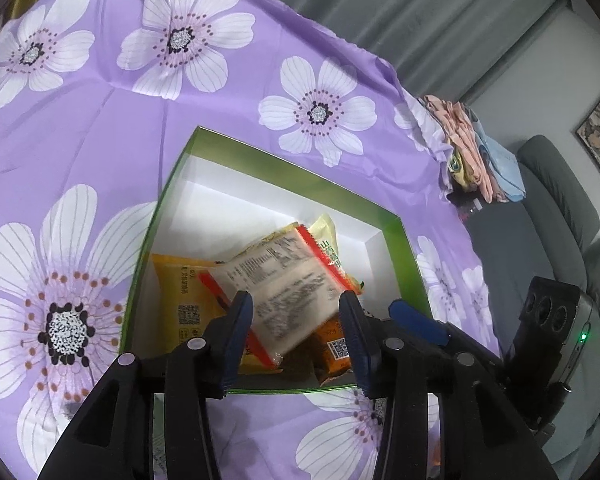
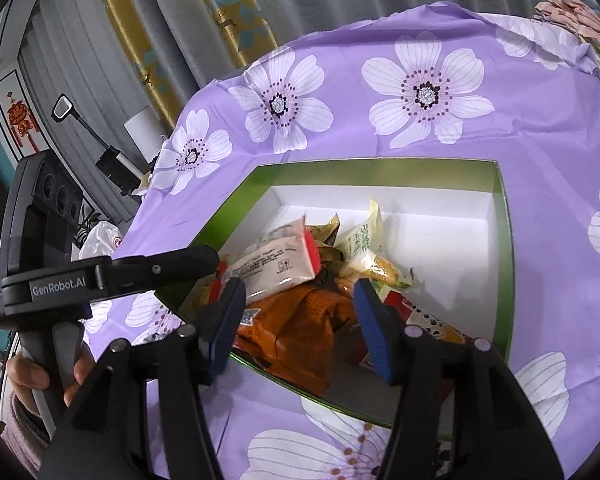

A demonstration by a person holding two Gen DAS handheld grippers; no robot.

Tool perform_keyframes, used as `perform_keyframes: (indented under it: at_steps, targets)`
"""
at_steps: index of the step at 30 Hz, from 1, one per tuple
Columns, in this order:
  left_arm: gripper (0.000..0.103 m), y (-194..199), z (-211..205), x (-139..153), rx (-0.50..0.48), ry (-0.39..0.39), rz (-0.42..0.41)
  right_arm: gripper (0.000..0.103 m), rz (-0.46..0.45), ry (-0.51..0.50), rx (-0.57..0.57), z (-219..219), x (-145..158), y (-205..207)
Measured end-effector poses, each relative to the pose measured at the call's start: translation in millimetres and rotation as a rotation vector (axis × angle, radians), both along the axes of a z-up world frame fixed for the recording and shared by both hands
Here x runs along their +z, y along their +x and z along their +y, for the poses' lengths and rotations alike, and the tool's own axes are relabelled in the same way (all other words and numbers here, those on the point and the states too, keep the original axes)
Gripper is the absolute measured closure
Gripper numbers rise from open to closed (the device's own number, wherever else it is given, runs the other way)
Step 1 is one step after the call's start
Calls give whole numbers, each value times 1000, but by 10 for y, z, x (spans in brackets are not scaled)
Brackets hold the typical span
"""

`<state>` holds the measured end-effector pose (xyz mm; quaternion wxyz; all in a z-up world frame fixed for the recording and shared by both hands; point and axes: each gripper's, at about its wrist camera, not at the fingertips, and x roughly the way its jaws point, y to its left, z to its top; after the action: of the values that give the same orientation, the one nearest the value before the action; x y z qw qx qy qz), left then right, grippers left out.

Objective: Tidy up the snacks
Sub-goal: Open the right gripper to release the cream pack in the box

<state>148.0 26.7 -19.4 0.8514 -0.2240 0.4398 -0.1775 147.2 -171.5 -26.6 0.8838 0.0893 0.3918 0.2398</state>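
While both tools are held over the green box [image 1: 410, 256], which rests on a purple flowered cloth [image 1: 112, 152], the left gripper [image 1: 296, 308] is seen with its jaws spread; a pale, blurred snack packet [image 1: 288, 276] with red ends lies between them, apparently free of the pads. The right gripper [image 2: 300, 304] is likewise parted, and nothing is pinched: its blue pads [image 2: 374, 324] stand above an orange packet [image 2: 300, 320]. Several snacks are piled in the near part of the white-lined box, among them a corn-printed packet [image 2: 380, 264] and a yellow packet [image 1: 180, 288]. A hand [image 2: 32, 376] is seen gripping the left tool's handle. Folded cloths [image 1: 476, 152] are stacked at the table's far edge.
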Motion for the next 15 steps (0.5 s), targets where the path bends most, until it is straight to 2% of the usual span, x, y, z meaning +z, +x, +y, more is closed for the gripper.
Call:
perform_keyframes:
  at_steps: [2,6,9,12,15]
  targets:
    - [58,-23,29,22,12,4,-5,46,-8,2,-3,-10,20,-23]
    - [35,-98,124,72,47,1,-20,46,-21,2,-9,-37,56,-91]
    - [32,-193,186,121,67,1,-38,44,-40,2,-10,-66,97,-178]
    - [24,-315,245,175,88,11,-60,38,-59,19,-14,-114,147,-280]
    - [24,-452,299,216,110,25,-79,25,-76,36,-23,-161,194,-376]
